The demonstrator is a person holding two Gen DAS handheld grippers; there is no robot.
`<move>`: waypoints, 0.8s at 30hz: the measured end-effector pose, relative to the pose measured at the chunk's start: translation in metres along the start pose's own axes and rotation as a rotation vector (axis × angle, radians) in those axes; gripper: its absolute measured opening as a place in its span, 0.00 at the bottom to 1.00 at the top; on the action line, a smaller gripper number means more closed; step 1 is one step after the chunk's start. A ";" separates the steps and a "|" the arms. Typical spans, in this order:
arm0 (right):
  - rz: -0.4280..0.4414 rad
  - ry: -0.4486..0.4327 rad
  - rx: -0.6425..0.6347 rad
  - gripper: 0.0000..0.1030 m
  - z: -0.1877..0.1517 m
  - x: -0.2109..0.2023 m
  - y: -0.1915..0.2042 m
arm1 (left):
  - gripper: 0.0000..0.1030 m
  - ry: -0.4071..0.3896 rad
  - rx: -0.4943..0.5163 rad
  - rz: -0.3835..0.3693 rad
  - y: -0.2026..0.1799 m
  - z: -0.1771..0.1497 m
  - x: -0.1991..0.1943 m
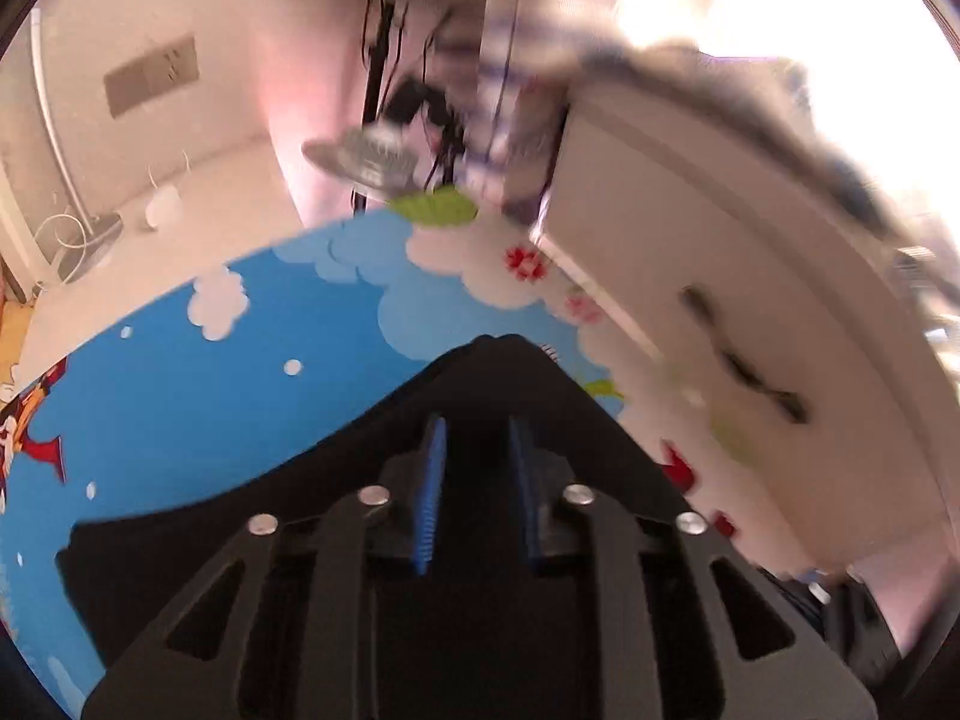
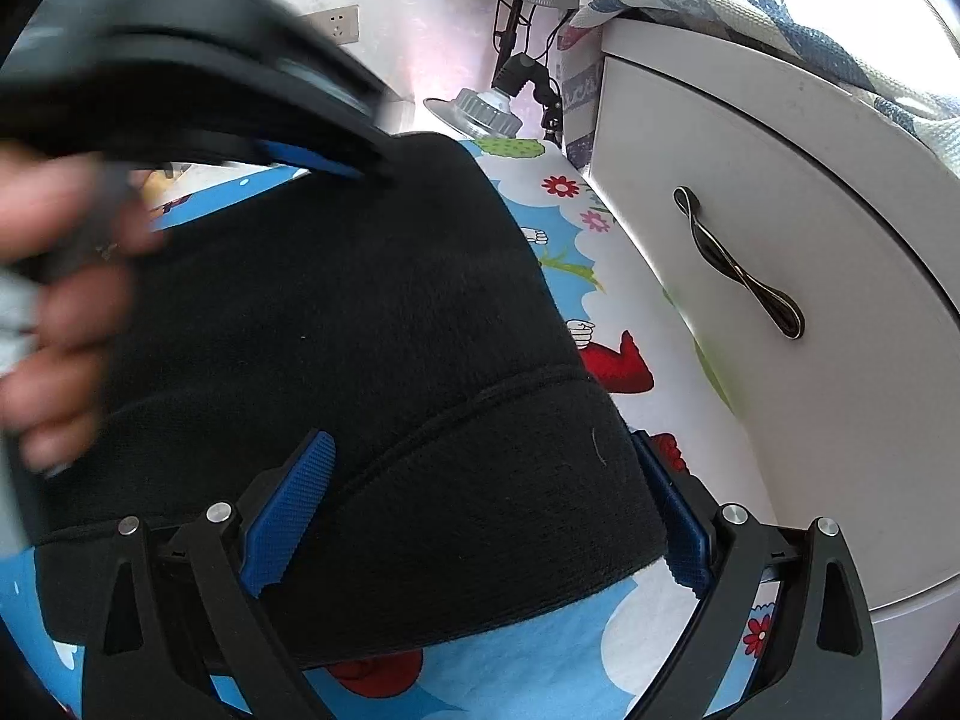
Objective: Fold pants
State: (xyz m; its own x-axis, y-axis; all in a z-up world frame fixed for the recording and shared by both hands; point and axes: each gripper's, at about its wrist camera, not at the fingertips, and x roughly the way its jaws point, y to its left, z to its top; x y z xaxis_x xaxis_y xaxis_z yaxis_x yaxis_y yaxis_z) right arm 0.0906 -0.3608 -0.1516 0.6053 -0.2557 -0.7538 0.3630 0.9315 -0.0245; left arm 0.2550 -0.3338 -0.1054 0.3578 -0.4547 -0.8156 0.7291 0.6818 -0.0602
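Note:
The black pants (image 2: 360, 324) lie on a blue cartoon-print mat (image 2: 540, 660). In the right wrist view my right gripper (image 2: 480, 510) is open, its blue pads either side of the pants' waistband, with the fabric between them. My left gripper (image 2: 324, 162), blurred, with a hand behind it, pinches the far part of the pants. In the left wrist view the left gripper (image 1: 477, 450) has its blue pads close together on a raised peak of the black pants (image 1: 510, 372), lifted above the mat (image 1: 210, 408).
A white cabinet (image 2: 750, 228) with a dark twisted handle (image 2: 738, 264) stands close on the right, a patterned cloth (image 2: 780, 12) draped over its top. A silver lamp (image 2: 486, 111) on a black stand sits beyond the mat's far edge. A wall socket (image 2: 339, 24) is behind.

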 end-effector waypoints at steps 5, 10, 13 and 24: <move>0.007 -0.005 0.008 0.89 -0.001 0.002 -0.003 | 0.21 0.058 -0.009 0.032 0.000 0.000 0.022; 0.012 -0.006 0.008 0.89 0.000 0.002 -0.003 | 0.21 0.013 -0.023 0.027 0.000 -0.005 0.009; 0.021 -0.003 0.007 0.89 0.000 0.001 -0.004 | 0.25 -0.061 -0.110 -0.029 0.009 -0.018 -0.028; -0.004 -0.016 -0.005 0.89 0.000 -0.004 0.002 | 0.44 -0.123 -0.215 0.163 0.002 -0.158 -0.115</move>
State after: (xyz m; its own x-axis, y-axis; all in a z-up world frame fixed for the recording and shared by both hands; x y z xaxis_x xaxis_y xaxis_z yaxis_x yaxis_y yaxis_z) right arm 0.0888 -0.3576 -0.1487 0.6149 -0.2639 -0.7432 0.3622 0.9316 -0.0311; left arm 0.1225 -0.1894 -0.1027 0.5379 -0.3866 -0.7492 0.5205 0.8514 -0.0656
